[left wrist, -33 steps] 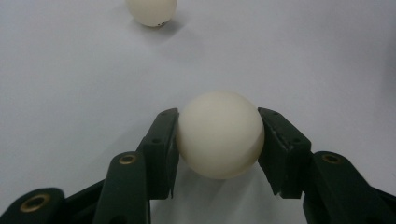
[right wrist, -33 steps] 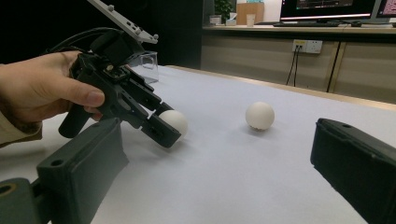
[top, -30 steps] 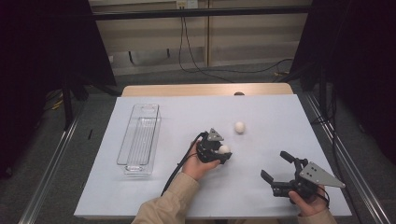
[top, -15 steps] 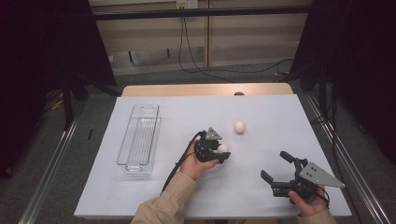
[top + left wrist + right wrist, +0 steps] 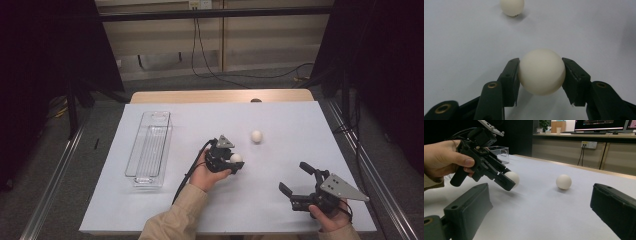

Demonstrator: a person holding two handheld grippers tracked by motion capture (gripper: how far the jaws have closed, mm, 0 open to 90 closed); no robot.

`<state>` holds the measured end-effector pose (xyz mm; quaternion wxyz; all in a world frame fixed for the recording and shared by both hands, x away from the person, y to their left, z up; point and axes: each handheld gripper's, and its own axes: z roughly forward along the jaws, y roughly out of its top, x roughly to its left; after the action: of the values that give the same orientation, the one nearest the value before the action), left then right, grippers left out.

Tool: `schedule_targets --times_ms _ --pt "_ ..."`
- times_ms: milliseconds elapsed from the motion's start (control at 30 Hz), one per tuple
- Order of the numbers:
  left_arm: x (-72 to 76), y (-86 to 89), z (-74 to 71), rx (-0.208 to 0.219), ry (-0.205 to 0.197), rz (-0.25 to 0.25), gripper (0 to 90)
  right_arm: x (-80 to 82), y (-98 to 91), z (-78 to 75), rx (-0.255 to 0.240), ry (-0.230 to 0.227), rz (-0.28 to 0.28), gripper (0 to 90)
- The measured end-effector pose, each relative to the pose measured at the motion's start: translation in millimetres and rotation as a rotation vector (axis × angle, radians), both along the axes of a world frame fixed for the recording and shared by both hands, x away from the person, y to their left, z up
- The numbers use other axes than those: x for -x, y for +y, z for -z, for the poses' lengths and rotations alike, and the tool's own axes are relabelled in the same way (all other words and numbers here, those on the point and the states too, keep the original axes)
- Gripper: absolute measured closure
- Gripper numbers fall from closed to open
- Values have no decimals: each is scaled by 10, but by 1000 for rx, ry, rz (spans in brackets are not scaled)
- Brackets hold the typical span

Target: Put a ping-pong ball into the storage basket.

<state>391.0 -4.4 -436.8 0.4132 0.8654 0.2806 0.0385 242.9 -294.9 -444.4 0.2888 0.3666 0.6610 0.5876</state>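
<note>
The held white ball (image 5: 541, 71) sits pinched between both pads of the left gripper (image 5: 231, 162), near the middle of the white table (image 5: 280, 125). A second ball (image 5: 256, 136) lies just beyond, apart. The right gripper (image 5: 296, 181) rests near the front edge, jaws spread wide around nothing. A clear tray (image 5: 148, 148) stands well left, with bare table between.

This looks like a lab or office test room set up for recording. The worktop (image 5: 150, 210) is covered with a plain white sheet and fenced by black curtains (image 5: 45, 65) to either side and metal frame rails (image 5: 50, 185) along its edges. Beyond the worktop's far edge, cables (image 5: 210, 55) hang from a wall socket (image 5: 200, 4), and behind it a long desk (image 5: 584, 135) carries computer monitors (image 5: 599, 125).
</note>
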Motion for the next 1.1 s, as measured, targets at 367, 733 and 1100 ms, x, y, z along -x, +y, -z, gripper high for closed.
schedule_targets --times_ms 367,733,1100 --pt "-3 63 -44 13 8 -18 510 0 3 1 2 1 0 21" --pt "-21 156 -94 17 10 -35 510 0 3 0 3 -1 -1 21" --pt "-26 221 -128 19 16 -48 510 0 4 -2 6 -2 -1 22"
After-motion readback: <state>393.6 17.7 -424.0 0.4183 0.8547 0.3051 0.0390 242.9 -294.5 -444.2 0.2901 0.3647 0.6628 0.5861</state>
